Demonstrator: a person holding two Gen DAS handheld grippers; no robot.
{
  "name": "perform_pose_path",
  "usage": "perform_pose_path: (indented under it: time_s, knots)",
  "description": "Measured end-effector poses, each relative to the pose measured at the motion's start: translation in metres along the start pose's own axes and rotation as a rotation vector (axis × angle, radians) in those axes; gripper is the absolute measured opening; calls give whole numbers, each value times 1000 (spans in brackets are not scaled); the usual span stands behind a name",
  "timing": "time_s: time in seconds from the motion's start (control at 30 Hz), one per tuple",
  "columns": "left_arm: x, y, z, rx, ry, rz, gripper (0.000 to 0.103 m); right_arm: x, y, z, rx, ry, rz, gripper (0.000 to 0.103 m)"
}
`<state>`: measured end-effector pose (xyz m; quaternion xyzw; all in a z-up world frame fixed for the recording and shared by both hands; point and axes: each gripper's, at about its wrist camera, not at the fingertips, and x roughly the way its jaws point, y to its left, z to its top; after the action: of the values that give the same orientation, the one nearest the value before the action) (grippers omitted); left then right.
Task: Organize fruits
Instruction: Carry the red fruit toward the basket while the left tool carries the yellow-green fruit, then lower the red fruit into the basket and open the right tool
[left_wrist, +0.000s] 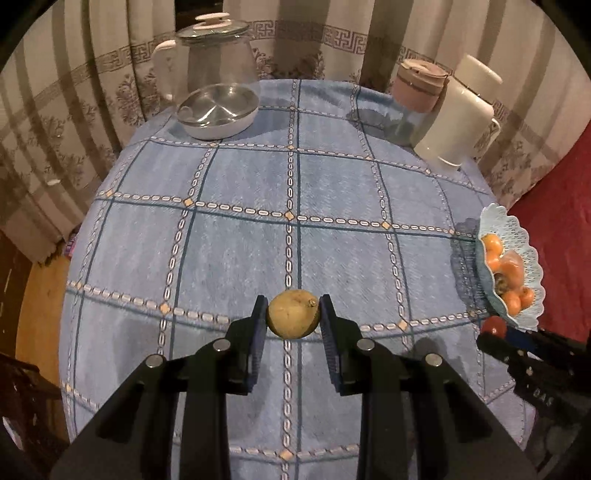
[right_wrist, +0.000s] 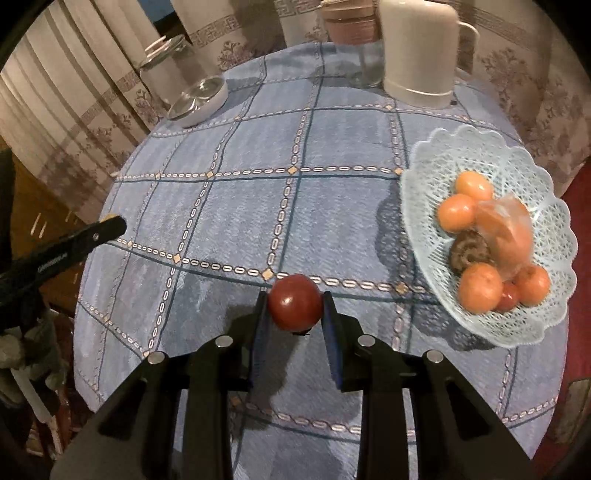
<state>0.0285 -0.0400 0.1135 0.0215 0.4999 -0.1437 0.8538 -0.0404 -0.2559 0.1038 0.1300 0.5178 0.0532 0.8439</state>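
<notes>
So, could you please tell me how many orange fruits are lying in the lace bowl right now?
4 show in the lace bowl: far, left, near and near-right. The plastic bag and brown fruit may hide more.

**Where Things Stood on the Table**

The white lace-patterned plastic fruit bowl (right_wrist: 439, 155) sat at the right edge of the blue checked tablecloth (right_wrist: 295, 206), with round orange fruits (right_wrist: 457, 212) inside. At the far side stood the cream thermos jug (right_wrist: 417, 48), and left of it the glass kettle (left_wrist: 218, 55) behind its shallow steel-lined base (left_wrist: 218, 110).
</notes>
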Motion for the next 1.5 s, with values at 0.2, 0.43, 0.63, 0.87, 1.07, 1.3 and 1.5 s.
perform_pose_path:
  time_s: [0.2, 0.43, 0.63, 0.87, 1.07, 1.3, 1.5]
  knots:
    - [-22, -10, -17, -49, -19, 2, 29, -14, -20, -7, 17, -15, 23, 29]
    - [-39, -27, -36, -71, -28, 4, 29, -29, -40, -14, 14, -28, 39, 29]
    - [-49, -43, -44, -76, -40, -1, 29, -51, -72, -8, 56, -82, 18, 29]
    - [-54, -64, -37, -52, -63, -12, 29, -76, -118, 9, 121, -154, -47, 29]
    - [-53, -81, -31, -23, -64, -27, 29, -92, -147, 22, 162, -203, -104, 29]
    - [-49, -97, -23, 14, -62, -44, 29, -92, -162, 27, 183, -206, -146, 29]
    - [-45, -116, -10, 58, -70, -70, 29, -78, -166, 28, 180, -181, -175, 29]
